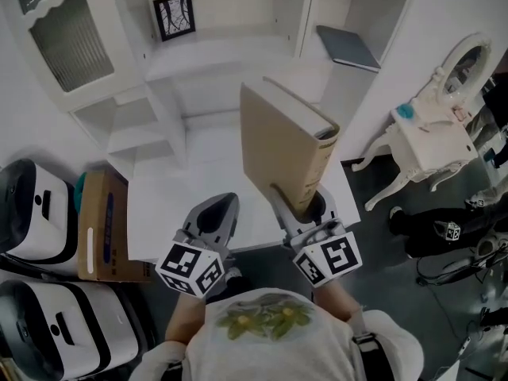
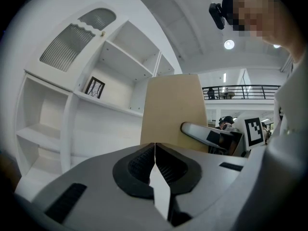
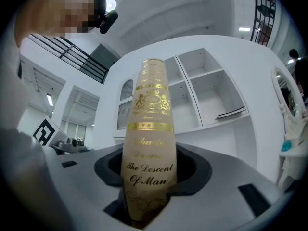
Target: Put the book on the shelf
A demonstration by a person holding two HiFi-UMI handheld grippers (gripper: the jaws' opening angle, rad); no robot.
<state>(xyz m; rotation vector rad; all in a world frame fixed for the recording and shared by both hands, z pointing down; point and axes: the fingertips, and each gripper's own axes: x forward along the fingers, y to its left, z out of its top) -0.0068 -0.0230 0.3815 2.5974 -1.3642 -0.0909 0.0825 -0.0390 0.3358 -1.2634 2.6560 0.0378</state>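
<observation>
**Book on its way to the shelf.** We hold the book [image 1: 282, 145] upright in the right hand-held gripper [image 1: 298, 206]. Its two jaws are clamped on the covers at the bottom end, and the gilt-lettered spine [image 3: 149, 143] faces back along the gripper towards us. The rest of the book rises above the jaws, leaning slightly to the left. Gripping it this low, we judge, leaves the top and the far edge free to go into a compartment standing up.

The left hand-held gripper [image 1: 213, 214] hovers just beside the right one. It is closed on nothing, its jaws meeting tip to tip. We take it to be in reserve, ready to steady the book if needed.

The book is not yet on the shelf; it hangs in the grip above the white tabletop [image 1: 198, 185] that lies under both grippers.

Beyond the grippers stands the white shelf unit [image 1: 226, 58], with open compartments ahead.
- A small framed picture [image 1: 174, 14] sits on a ledge ahead and to the left of the left gripper.
- A thin dark book [image 1: 347, 48] lies flat in a compartment ahead and to the right of the right gripper.
- A ribbed-glass door [image 1: 59, 30] hangs open further to the left.

A cardboard box [image 1: 101, 225] sits to the left of the left gripper, at the edge of the tabletop. To the right of the right gripper, a white dressing table [image 1: 429, 145] with an oval mirror stands on the dark floor [image 1: 381, 292]. The room is bright and high-ceilinged, and a railed gallery shows behind us in the left gripper view.
</observation>
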